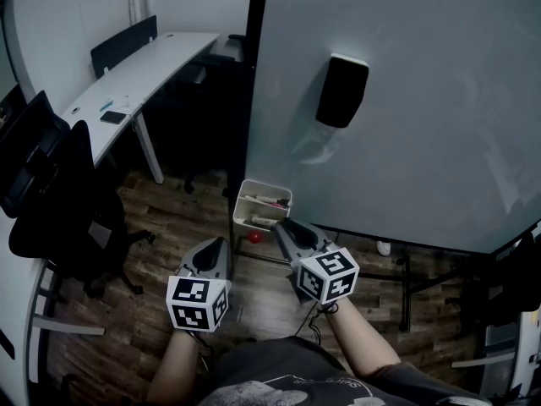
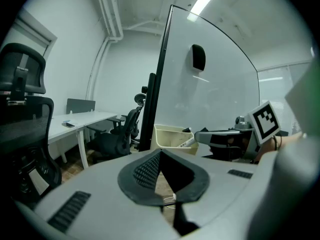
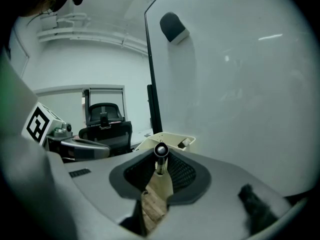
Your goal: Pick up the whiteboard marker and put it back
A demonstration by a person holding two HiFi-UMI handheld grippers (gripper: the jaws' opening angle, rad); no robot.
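Note:
A whiteboard marker [image 3: 160, 153] is clamped between the fingertips of my right gripper [image 3: 160, 157], its rounded end facing the camera. From the left gripper view the white marker [image 2: 187, 142] sticks out of the right gripper's tip toward the cream tray [image 2: 167, 133]. In the head view my right gripper [image 1: 281, 225] sits just at the near rim of the tray [image 1: 242, 201], which hangs at the whiteboard's lower left corner. My left gripper [image 1: 221, 245] hovers to the left, lower down, with nothing in it. Its jaws [image 2: 160, 153] meet at the tips.
A black eraser [image 1: 341, 90] clings to the whiteboard [image 1: 423, 74]. The tray holds other pens. A red object [image 1: 254, 237] lies on the wooden floor. Black office chairs [image 1: 59, 201] and a white desk [image 1: 144, 74] stand to the left.

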